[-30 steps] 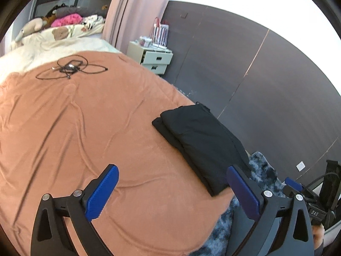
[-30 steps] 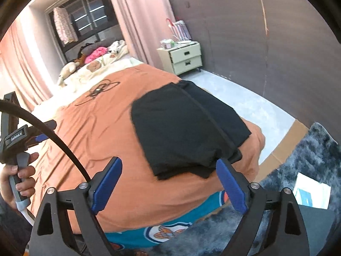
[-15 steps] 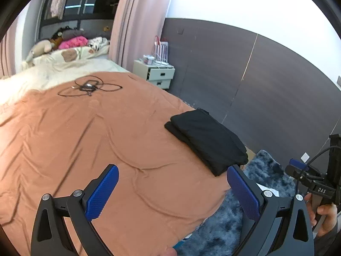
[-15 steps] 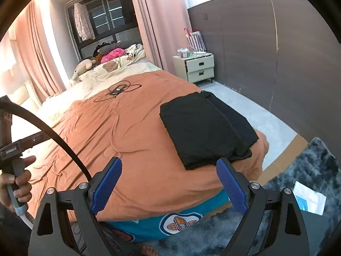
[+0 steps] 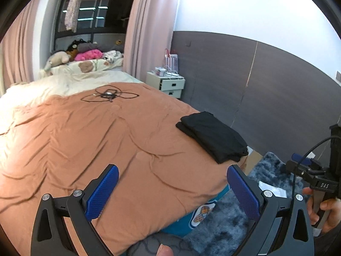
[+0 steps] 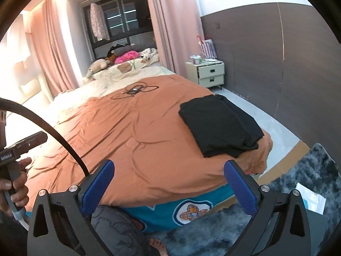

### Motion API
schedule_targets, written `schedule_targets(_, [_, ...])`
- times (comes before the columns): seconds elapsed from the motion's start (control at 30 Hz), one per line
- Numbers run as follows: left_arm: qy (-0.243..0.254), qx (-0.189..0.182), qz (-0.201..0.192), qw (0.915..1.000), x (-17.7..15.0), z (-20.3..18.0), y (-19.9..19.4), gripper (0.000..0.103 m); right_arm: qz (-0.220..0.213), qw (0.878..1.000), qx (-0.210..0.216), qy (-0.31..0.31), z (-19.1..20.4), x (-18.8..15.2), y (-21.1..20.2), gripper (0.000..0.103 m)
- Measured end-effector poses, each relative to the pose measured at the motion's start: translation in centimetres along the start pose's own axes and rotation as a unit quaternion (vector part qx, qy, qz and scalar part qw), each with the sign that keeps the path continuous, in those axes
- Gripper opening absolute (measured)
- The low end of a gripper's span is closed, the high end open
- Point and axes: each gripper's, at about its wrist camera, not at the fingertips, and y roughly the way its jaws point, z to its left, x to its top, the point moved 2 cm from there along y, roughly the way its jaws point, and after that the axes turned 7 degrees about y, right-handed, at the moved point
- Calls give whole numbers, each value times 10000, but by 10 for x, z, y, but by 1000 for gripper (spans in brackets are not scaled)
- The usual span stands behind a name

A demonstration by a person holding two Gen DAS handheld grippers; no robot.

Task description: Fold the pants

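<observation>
My left gripper point(image 5: 171, 188) and right gripper point(image 6: 168, 184) both gape wide with nothing between them, the right's jaws having just widened. The folded black pants point(image 6: 219, 125) lie on the orange blanket's point(image 6: 138, 140) near right corner.

I see wide bare orange bedspread point(image 6: 138, 140) left of the folded black pants point(image 6: 219, 125). Far off, a looped black cable point(image 6: 134, 90) blocks passage.

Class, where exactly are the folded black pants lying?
The folded black fabric pants lie on the orange bedspread near the bed's right foot corner, in both wrist views.
</observation>
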Motion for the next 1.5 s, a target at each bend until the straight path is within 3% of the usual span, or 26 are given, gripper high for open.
schedule_targets(0.9, [-10,823,-306,9961,-85,-18,-139,103,-504,9975,329,-376,31,-101,-86,103])
schedule_targets(1.23, [-134,1031,-507,9933,-109,-20,-184,103,-472,9961,588,-466,42,-118,-100,103])
schedule_targets(1.5, [-88,1154,-485,9921,-123,-21,-197,103,-561,9947,611,-606,51,-127,-106,103])
